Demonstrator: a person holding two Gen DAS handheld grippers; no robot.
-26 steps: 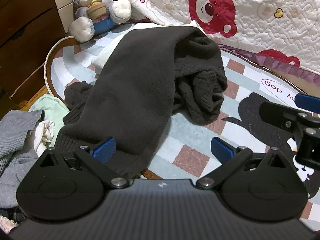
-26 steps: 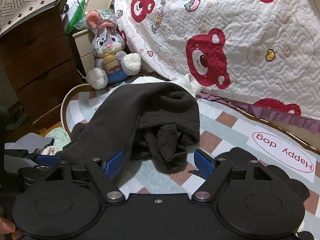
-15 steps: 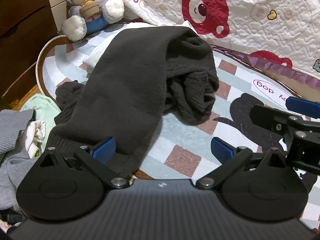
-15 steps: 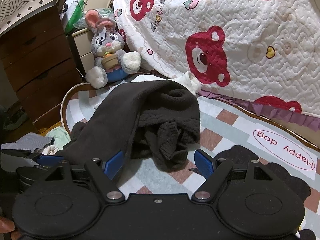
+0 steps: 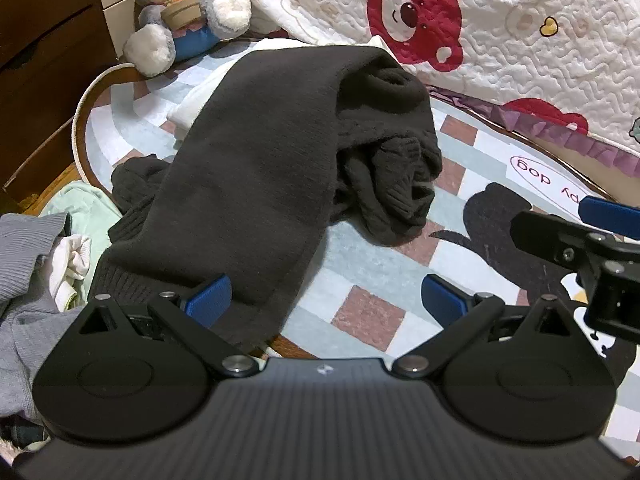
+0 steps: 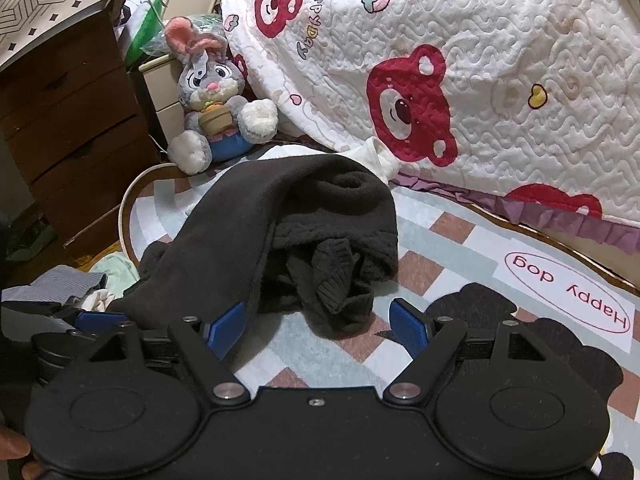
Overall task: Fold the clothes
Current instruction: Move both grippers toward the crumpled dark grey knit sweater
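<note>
Dark brown knit sweater (image 5: 260, 184) heaped on checked rug (image 5: 368, 312), near hem just beside left tool (image 5: 326, 298). Both left and right tool (image 6: 318, 326) spread wide, gripping nothing

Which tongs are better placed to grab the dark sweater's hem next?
Left, probably. The left tongs are open over the ribbed hem of the dark sweater. The right tongs are also open but face its bunched sleeves, over bare rug.

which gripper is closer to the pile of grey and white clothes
Left. The left gripper sits right beside the pile of grey and white clothes, over the dark sweater's hem. The right gripper is farther off, over the rug.
</note>
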